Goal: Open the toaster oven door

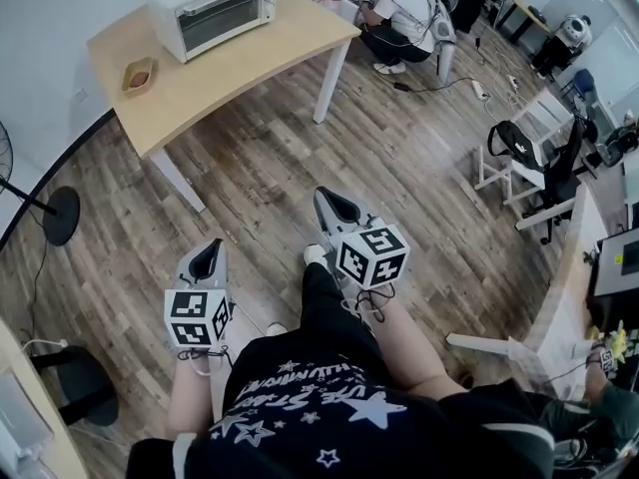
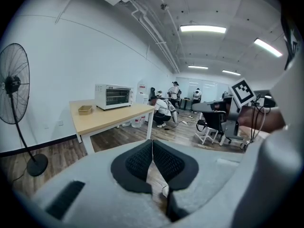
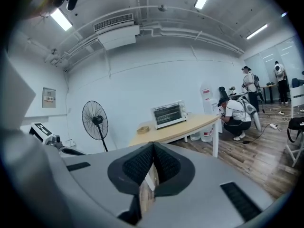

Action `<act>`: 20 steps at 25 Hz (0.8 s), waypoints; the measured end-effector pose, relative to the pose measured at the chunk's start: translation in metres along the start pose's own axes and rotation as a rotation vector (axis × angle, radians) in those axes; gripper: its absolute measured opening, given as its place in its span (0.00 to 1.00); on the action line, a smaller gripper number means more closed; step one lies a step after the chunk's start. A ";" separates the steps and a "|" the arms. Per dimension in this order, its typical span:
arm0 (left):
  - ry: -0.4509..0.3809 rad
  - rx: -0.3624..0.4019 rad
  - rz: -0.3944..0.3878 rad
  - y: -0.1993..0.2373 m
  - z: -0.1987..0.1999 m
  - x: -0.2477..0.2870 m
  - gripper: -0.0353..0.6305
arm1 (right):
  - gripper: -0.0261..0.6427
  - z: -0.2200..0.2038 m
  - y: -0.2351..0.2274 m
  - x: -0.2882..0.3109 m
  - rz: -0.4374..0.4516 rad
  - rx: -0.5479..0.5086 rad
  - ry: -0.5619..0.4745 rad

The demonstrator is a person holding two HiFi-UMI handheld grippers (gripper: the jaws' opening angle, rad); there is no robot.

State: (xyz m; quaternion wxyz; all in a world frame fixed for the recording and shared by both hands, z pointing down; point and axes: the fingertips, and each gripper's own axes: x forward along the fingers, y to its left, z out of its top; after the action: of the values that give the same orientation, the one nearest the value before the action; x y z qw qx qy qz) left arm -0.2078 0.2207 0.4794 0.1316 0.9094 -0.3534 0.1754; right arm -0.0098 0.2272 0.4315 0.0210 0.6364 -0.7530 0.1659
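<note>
The job has not really begun. The oven [image 1: 213, 13] sits at the far end of the table [image 1: 250, 68], well apart from both claws, and its door [image 3: 167, 114] looks shut. I think the step now is getting there. Next, the claws need to be carried over to the table. Then one must spread and catch the door to pull it open.

The room is big and white, with long lights on the ceiling. The floor [image 1: 280, 178] is brown wood planks. The table is pale wood with white legs. A person [image 1: 399, 18] squats past it. A fan [image 3: 97, 122] stands by the wall. The left claw [image 1: 207, 255] is pressed together with nothing in it. The right claw [image 1: 337, 208] is pressed together and empty too. A small bowl [image 1: 140, 75] sits on the table near the oven.
</note>
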 end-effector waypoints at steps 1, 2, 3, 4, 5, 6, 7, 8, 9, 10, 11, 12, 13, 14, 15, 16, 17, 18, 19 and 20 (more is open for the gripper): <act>0.000 0.001 0.003 0.001 0.004 0.006 0.09 | 0.04 0.003 -0.006 0.004 -0.004 0.000 0.000; 0.000 0.001 0.006 0.003 0.008 0.013 0.09 | 0.05 0.007 -0.013 0.009 -0.004 0.002 0.001; 0.000 0.002 0.008 0.004 0.012 0.020 0.09 | 0.05 0.010 -0.020 0.015 0.000 0.006 0.001; -0.001 0.003 0.010 0.005 0.017 0.028 0.09 | 0.10 0.013 -0.026 0.022 0.011 0.014 0.004; -0.003 0.004 0.010 0.005 0.022 0.037 0.09 | 0.20 0.016 -0.033 0.029 0.024 0.027 0.007; -0.004 0.005 0.010 0.004 0.027 0.046 0.09 | 0.21 0.018 -0.042 0.036 0.035 0.041 0.012; -0.003 0.008 0.012 0.004 0.032 0.056 0.09 | 0.23 0.020 -0.050 0.044 0.042 0.052 0.016; 0.001 0.010 0.017 0.005 0.037 0.066 0.09 | 0.26 0.023 -0.060 0.053 0.048 0.059 0.021; 0.004 0.010 0.026 0.007 0.042 0.077 0.09 | 0.29 0.026 -0.069 0.064 0.057 0.066 0.026; 0.005 0.007 0.036 0.009 0.048 0.088 0.09 | 0.31 0.029 -0.078 0.075 0.071 0.074 0.032; 0.006 0.002 0.047 0.012 0.054 0.098 0.09 | 0.35 0.033 -0.086 0.087 0.085 0.084 0.037; 0.005 -0.005 0.060 0.014 0.060 0.109 0.09 | 0.39 0.037 -0.096 0.099 0.100 0.094 0.044; 0.005 -0.012 0.074 0.017 0.066 0.120 0.09 | 0.42 0.041 -0.105 0.110 0.114 0.102 0.050; 0.004 -0.020 0.091 0.019 0.072 0.131 0.09 | 0.44 0.046 -0.115 0.122 0.128 0.105 0.056; 0.002 -0.026 0.109 0.021 0.078 0.142 0.09 | 0.44 0.052 -0.125 0.132 0.143 0.104 0.060; 0.001 -0.030 0.128 0.022 0.085 0.153 0.09 | 0.45 0.059 -0.135 0.142 0.157 0.102 0.063; -0.001 -0.033 0.146 0.024 0.092 0.164 0.09 | 0.45 0.066 -0.146 0.152 0.171 0.098 0.065; -0.003 -0.038 0.166 0.026 0.099 0.174 0.09 | 0.45 0.072 -0.156 0.162 0.185 0.094 0.069; -0.006 -0.045 0.188 0.028 0.106 0.183 0.09 | 0.45 0.079 -0.166 0.171 0.199 0.090 0.073; -0.008 -0.055 0.211 0.031 0.112 0.192 0.09 | 0.45 0.085 -0.176 0.181 0.213 0.086 0.077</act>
State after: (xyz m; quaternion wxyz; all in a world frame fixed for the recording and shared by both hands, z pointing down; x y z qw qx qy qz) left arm -0.0720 0.0433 0.4611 0.1359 0.8640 -0.4522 0.1746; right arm 0.1408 0.0082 0.4341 0.0047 0.5462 -0.8072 0.2238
